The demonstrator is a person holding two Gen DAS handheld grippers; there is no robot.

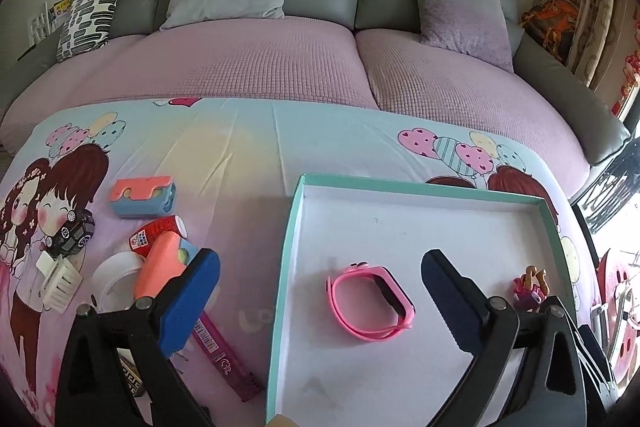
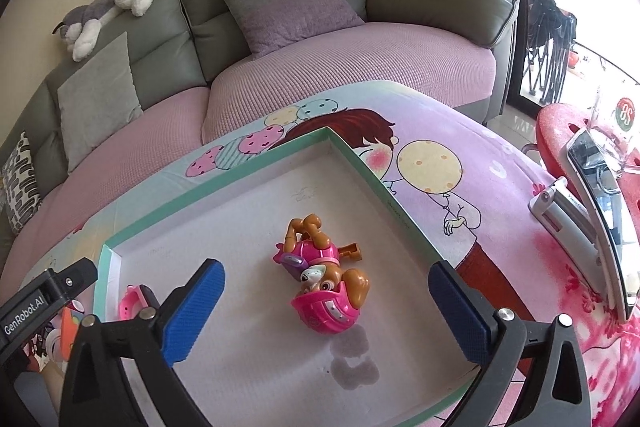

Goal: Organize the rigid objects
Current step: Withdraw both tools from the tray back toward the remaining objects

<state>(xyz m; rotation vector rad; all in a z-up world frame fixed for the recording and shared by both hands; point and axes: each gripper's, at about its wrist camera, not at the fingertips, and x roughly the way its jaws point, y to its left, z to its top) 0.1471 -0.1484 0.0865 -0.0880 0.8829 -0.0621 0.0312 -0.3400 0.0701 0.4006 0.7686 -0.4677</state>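
Note:
A shallow white tray with a teal rim (image 1: 286, 267) (image 2: 360, 163) lies on the cartoon-print cloth. A pink wristwatch (image 1: 372, 303) (image 2: 134, 301) rests on the tray floor, between the wide-apart fingers of my left gripper (image 1: 320, 259), untouched by the blue pads. A pink and brown toy puppy (image 2: 324, 283) (image 1: 528, 287) lies on its side in the tray. My right gripper (image 2: 326, 267) stands open around it, and neither pad touches it.
Left of the tray lie an orange and blue case (image 1: 142, 197), a red tube (image 1: 156, 233), a tape roll (image 1: 112, 279), a black toy car (image 1: 72, 231), a white basket (image 1: 60, 279) and a pink strip (image 1: 224, 355). A flip phone (image 2: 560, 211) and red stool (image 2: 560, 131) are on the right.

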